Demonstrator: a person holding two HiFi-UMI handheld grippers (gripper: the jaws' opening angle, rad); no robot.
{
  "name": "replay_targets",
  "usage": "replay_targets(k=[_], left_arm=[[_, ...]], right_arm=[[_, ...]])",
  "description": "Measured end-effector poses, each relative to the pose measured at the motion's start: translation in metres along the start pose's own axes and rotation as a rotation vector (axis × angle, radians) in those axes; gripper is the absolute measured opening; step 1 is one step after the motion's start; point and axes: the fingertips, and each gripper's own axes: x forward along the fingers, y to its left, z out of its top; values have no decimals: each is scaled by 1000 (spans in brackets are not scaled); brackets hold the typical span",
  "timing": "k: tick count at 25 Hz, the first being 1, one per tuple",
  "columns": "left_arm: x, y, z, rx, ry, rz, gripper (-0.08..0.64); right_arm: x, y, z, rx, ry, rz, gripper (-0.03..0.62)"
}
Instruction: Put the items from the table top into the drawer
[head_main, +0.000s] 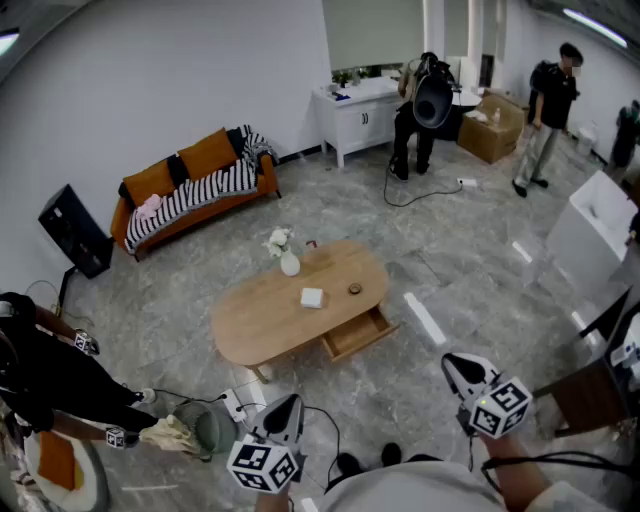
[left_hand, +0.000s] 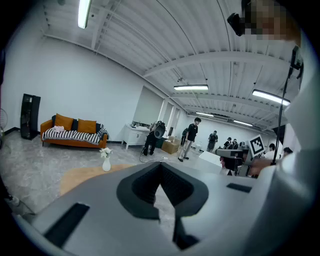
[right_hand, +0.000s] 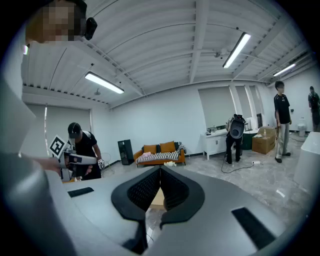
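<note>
An oval wooden table (head_main: 262, 322) stands in the middle of the room, well ahead of me. On it are a white vase with flowers (head_main: 288, 262), a small white box (head_main: 312, 297) and a little dark round item (head_main: 354, 289). Its drawer (head_main: 358, 334) is pulled open on the near right side. My left gripper (head_main: 287, 404) and right gripper (head_main: 453, 363) hang low at the bottom of the head view, far short of the table. Both are shut, with nothing held. In the left gripper view the closed left gripper (left_hand: 160, 168) points toward the vase (left_hand: 106, 164). The right gripper (right_hand: 160, 172) is closed too.
An orange sofa (head_main: 190, 190) with a striped blanket stands at the back left, with a black speaker (head_main: 74, 230) beside it. A white cabinet (head_main: 358, 115) and several people are at the back right. A person in black (head_main: 50, 385) crouches at the left. Cables (head_main: 230, 405) lie on the floor.
</note>
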Motion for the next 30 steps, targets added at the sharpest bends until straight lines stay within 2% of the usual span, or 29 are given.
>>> replay_targets(k=[23, 30], left_arm=[[-20, 47, -4, 0, 28, -38, 1], [-31, 64, 1, 0, 4, -56, 0]], right_arm=[[33, 46, -8, 23, 5, -9, 35], [38, 63, -15, 28, 2, -34, 35]])
